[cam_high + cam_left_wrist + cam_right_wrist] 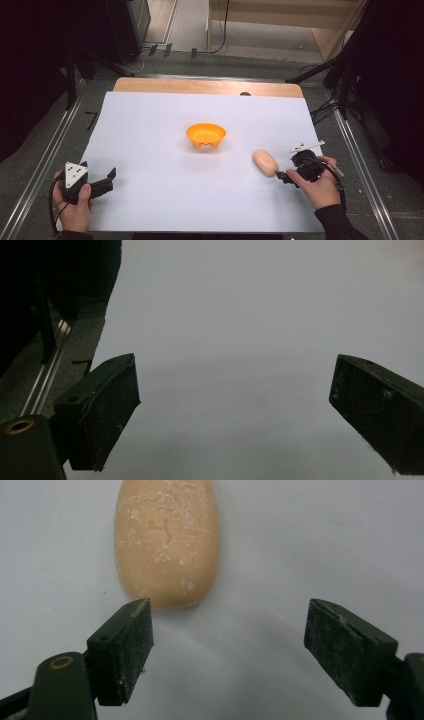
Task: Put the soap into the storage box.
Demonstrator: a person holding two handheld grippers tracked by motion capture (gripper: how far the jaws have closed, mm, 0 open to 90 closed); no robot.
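Observation:
A tan, oval bread-like piece [265, 162] lies on the white sheet [150, 150], right of centre. My right gripper [282, 176] sits just at its near-right end, held by a hand, jaws apart. In the right gripper view the piece [166, 540] lies just beyond the tips, nearer the left jaw, and the right gripper [227, 640] is open with bare sheet between its pads. An orange bowl [205, 135] stands mid-table. At the near left my left gripper [111, 180] rests on the sheet; the left gripper [235, 410] shows wide jaws with nothing between them.
The sheet covers a wooden table [210, 86]. Metal rails [47, 155] run along both sides, with black stands and cables [330, 107] on the floor at the far right. A small white-and-black part [306, 146] lies just beyond the right hand.

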